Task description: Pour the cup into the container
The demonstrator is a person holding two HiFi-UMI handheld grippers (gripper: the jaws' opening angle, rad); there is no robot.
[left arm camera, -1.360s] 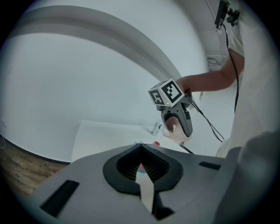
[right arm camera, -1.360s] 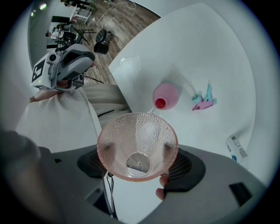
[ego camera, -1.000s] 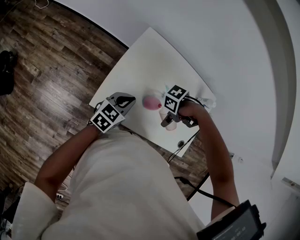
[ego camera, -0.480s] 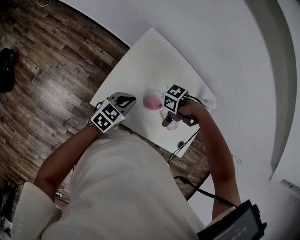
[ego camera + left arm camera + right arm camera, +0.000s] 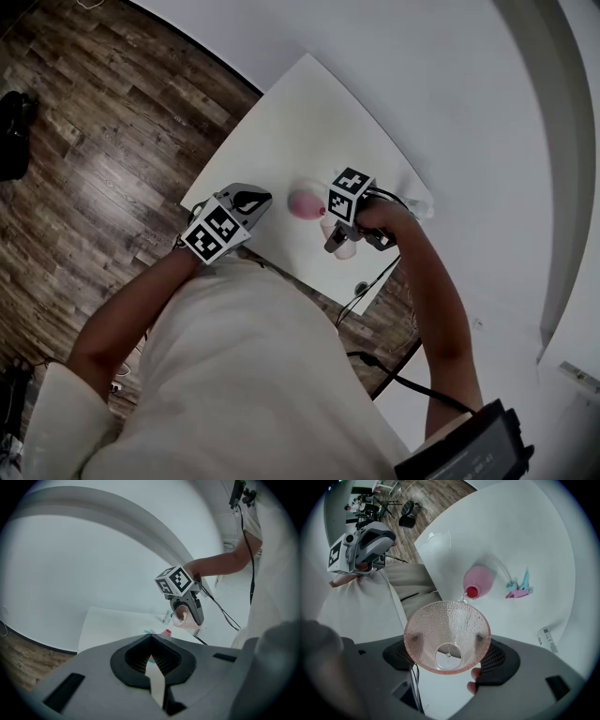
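A wood-plank floor [image 5: 94,141] surrounds a white table [image 5: 309,112] set against a pale wall. The person, in a light top, reaches both arms over the table's near edge.

The left gripper [image 5: 151,641] hangs above the table's near-left part, well apart from everything on it. Its jaws are pressed together at the tips with nothing between them — only a sliver of tabletop shows through the gap behind the pads.

The right gripper [image 5: 335,240] is raised over the table's right half, and its jaws pinch a clear pinkish cup [image 5: 447,637] by the sides. The cup is dimpled and tipped well over, so that its open mouth faces the right gripper view and its far rim points down at the container [image 5: 478,579]. The container is a pink, rounded vessel standing on the table near the middle; its small red mouth sits just beside the cup's rim. A thin clear trickle seems to link the two.

Beyond the container lies a small blue-and-pink clip-like piece [image 5: 519,588], and a small printed tube [image 5: 546,639] rests nearer the right edge.
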